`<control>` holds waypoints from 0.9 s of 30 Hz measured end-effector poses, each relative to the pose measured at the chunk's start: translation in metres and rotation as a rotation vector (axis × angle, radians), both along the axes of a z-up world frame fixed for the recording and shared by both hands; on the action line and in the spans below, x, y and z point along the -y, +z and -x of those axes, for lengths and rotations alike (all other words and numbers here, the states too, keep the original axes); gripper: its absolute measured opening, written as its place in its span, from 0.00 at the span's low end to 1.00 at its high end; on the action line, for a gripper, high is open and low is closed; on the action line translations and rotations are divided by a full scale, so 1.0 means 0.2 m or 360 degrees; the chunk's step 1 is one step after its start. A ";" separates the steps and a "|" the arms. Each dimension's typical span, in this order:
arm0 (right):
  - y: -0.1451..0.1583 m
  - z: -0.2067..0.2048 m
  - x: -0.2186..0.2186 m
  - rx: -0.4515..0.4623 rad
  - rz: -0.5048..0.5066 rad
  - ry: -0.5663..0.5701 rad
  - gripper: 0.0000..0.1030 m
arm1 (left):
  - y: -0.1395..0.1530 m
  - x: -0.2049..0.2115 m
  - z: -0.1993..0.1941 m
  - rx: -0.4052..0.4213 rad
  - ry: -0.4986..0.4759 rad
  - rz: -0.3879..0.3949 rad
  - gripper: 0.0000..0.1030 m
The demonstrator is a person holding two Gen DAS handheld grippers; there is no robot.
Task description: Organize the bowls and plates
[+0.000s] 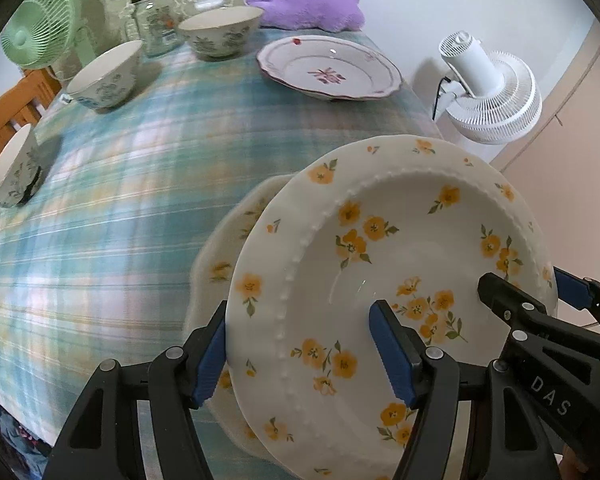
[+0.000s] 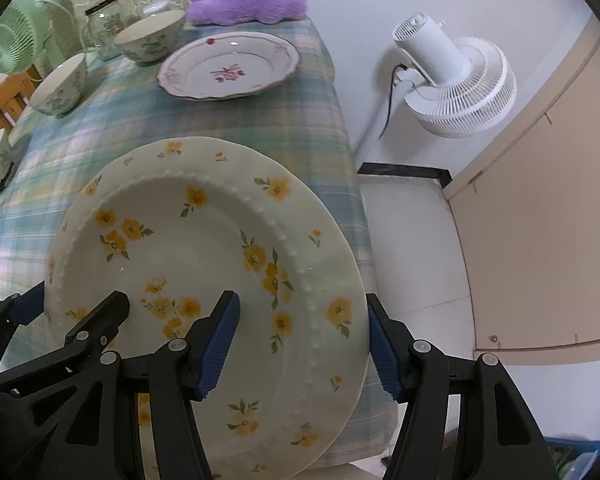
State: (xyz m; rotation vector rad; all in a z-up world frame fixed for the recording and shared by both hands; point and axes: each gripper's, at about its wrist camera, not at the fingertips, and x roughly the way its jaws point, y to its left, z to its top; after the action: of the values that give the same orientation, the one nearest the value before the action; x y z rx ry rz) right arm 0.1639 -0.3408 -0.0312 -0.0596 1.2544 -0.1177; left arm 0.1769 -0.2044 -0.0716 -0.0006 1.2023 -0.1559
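- The yellow-flowered plate (image 1: 384, 280) is held tilted above the near right corner of the bench (image 1: 120, 208), carried between two grippers.
- The left hand-held gripper (image 1: 300, 356) straddles the plate's left rim: one blue pad under the outer edge, the other inside the well, jaws about half spread and closed on the rim.
- The right hand-held gripper (image 2: 300, 344) takes the opposite rim the same way, one pad inside, one at the outer edge.
- A second plate (image 1: 220, 248) of similar pattern lies directly beneath, only partly visible; whether the two touch cannot be told.
- The held plate looks like glazed ceramic: stiff, probably fairly heavy, brittle, and slick where the glaze shines. The ribbed pads likely help against sliding.
- The rim is the sensible hold, past the beaded ridge, on opposite sides so the weight balances.
- Setting it down calls for a level, gentle descent; glaze on glaze chips easily.
- The pink-flowered plate (image 1: 328, 68) and three bowls (image 1: 220, 32) sit further back on the bench.
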 end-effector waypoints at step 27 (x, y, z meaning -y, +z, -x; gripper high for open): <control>-0.07 -0.04 0.05 -0.0017 -0.0081 0.0050 0.58 | -0.08 0.08 -0.03 -0.0004 0.0081 -0.0200 0.70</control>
State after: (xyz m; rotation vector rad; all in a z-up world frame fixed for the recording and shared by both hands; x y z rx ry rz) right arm 0.1723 -0.3509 -0.0461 -0.0361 1.2658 -0.0583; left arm 0.1838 -0.2197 -0.0879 0.0781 1.2116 -0.0355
